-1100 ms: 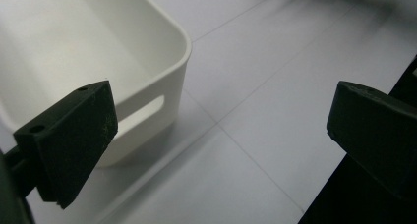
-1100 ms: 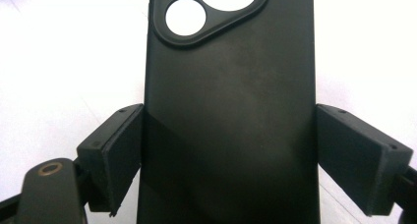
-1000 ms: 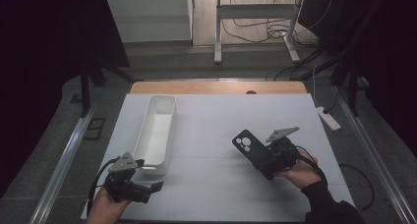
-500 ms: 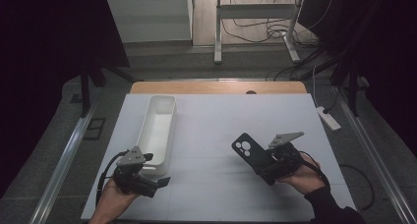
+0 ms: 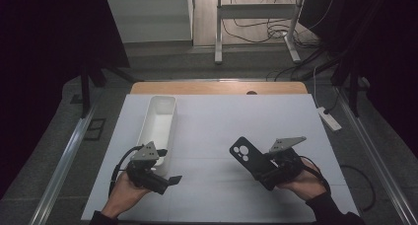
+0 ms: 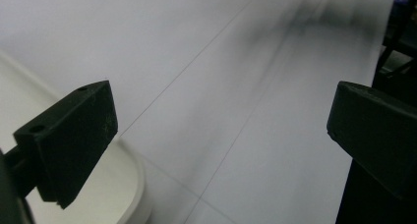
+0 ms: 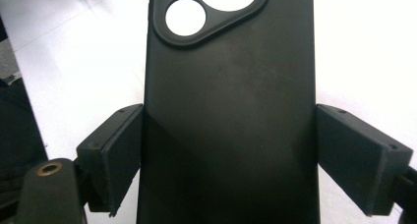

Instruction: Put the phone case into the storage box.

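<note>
Simply black phone case (image 7: 228, 111), unbranded.

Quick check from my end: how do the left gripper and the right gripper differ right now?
The right gripper is shut on the black phone case, gripped by its long edges; the left gripper stands open with nothing between its jaws. The left gripper is beside the near end of the white tray; the right gripper is apart from it. Both are hand-held over the white table.

A white sheet (image 5: 217, 131) is covering the table. A strip of brown wood (image 5: 217, 88) is peeking out at its far edge. Past it, a metal stand (image 5: 256, 18) is standing on the floor (with black cables (image 5: 256, 30) lying around its legs). A white power strip (image 5: 328, 119) is lying right of the table.
</note>
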`<state>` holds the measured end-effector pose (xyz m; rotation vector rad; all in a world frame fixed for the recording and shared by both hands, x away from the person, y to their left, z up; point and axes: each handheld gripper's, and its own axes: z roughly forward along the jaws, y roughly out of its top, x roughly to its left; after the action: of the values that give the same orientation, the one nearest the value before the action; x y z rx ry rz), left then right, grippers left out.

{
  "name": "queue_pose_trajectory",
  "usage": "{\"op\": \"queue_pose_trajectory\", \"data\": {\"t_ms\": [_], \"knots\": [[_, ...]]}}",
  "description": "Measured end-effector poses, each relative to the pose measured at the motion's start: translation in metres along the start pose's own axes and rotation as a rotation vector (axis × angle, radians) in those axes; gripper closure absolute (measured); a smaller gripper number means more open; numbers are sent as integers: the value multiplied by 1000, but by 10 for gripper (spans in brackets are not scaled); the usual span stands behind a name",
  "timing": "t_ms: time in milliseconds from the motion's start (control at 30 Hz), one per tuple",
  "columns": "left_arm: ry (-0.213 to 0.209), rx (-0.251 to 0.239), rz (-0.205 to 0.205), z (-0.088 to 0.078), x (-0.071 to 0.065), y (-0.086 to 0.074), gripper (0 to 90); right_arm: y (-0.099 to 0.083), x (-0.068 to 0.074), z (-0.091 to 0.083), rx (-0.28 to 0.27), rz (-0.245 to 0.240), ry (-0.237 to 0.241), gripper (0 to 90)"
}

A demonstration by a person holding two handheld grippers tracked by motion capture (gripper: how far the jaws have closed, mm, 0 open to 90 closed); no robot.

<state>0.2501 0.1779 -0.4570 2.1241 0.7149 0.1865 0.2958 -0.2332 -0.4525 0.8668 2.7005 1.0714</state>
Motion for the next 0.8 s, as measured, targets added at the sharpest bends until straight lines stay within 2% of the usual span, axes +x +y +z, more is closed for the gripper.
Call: {"op": "queue_pose_trajectory", "data": {"t_ms": [233, 633, 800], "knots": [[-53, -24, 15, 8, 2, 8, 0, 0, 6, -1, -13, -18, 5, 152], [-77, -49, 54, 22, 2, 26, 0, 2, 15, 0, -41, -63, 64, 152], [-112, -62, 55, 26, 3, 30, 0, 3, 17, 2, -46, -90, 87, 152]]}}
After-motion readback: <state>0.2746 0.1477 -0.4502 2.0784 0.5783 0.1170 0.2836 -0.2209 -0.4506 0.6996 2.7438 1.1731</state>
